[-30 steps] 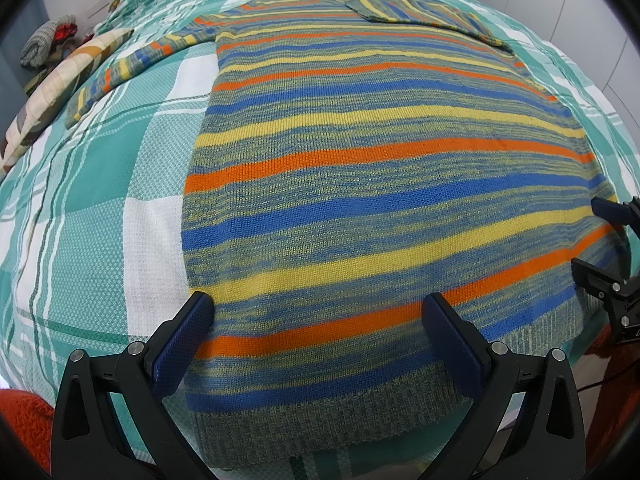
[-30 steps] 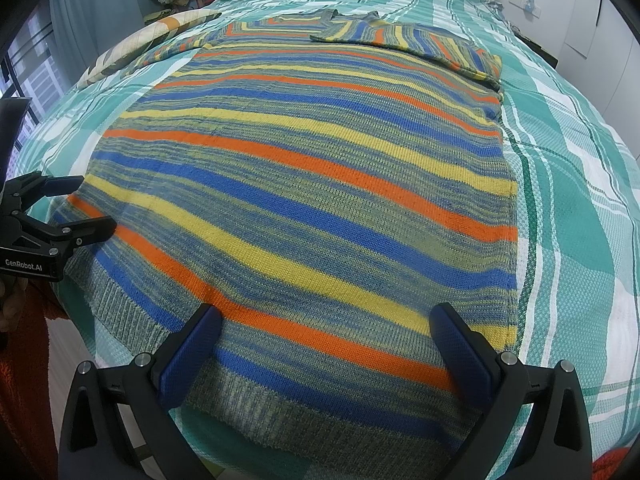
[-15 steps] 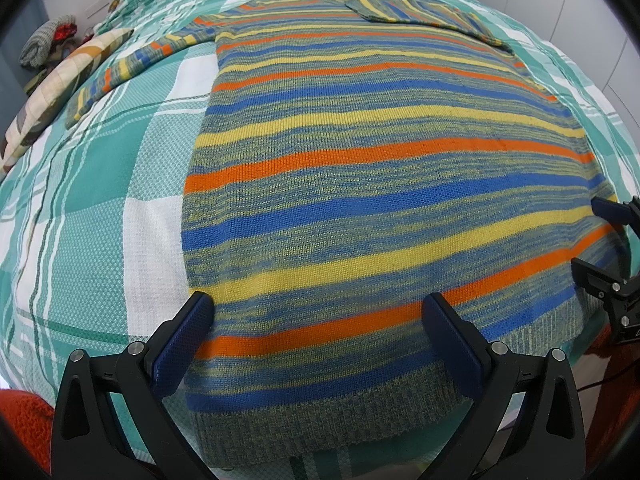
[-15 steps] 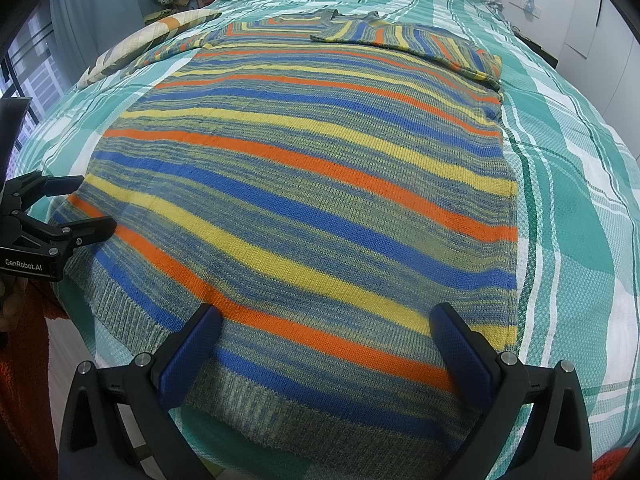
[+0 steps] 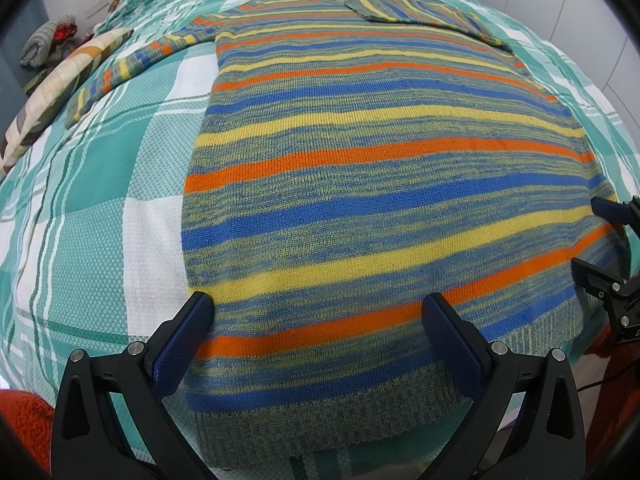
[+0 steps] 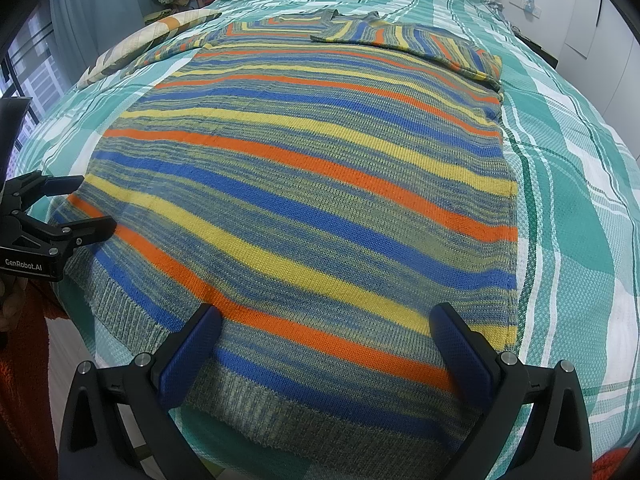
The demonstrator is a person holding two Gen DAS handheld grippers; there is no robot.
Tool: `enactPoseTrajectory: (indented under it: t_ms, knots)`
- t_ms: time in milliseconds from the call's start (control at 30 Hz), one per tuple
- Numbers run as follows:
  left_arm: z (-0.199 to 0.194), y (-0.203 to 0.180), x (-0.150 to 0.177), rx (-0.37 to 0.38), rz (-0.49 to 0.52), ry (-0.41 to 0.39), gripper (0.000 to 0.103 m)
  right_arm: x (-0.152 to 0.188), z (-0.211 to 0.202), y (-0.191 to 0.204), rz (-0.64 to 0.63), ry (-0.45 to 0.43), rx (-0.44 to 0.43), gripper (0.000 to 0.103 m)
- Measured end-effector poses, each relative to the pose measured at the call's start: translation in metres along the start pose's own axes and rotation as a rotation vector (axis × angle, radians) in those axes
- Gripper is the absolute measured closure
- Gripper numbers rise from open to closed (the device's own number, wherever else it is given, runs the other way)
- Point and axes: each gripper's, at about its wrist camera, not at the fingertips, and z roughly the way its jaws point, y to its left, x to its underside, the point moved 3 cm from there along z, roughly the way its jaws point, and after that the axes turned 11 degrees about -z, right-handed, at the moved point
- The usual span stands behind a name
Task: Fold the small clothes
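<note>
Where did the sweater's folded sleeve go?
The folded sleeve lies across the striped sweater near its collar, at the far right in the right wrist view, on the green plaid bedspread.

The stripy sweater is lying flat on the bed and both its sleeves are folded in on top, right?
Not quite. Only one sleeve is folded over the stripy sweater; the other sleeve still stretches out onto the bed, as the left wrist view shows.

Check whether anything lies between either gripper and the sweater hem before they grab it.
Nothing visible does. The left gripper and right gripper both stand open right over the hem of the sweater, which lies flat on the bedspread.
</note>
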Motion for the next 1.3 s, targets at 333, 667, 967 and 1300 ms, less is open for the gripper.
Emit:
enactPoseTrajectory:
  t_ms: [333,667,967,1300]
  knots:
    - [0.000,-0.001,0.000,-0.001,0.000,-0.001,0.000,0.000,0.000,0.001,-0.001,0.000,0.000,0.000]
    - [-0.005,0.001,-0.005,0.019,-0.024,0.004,0.000,0.000,0.000,0.001,-0.002,0.000,0.001,0.000]
    - [-0.053,0.107,-0.091,0.238,-0.384,-0.145,0.001,0.001,0.002,-0.002,-0.008,-0.001,0.004,0.000]
    - [0.041,0.305,-0.198,0.197,-0.897,-0.141,0.021,0.000,0.005,-0.002,-0.019,0.001,0.022,0.000]
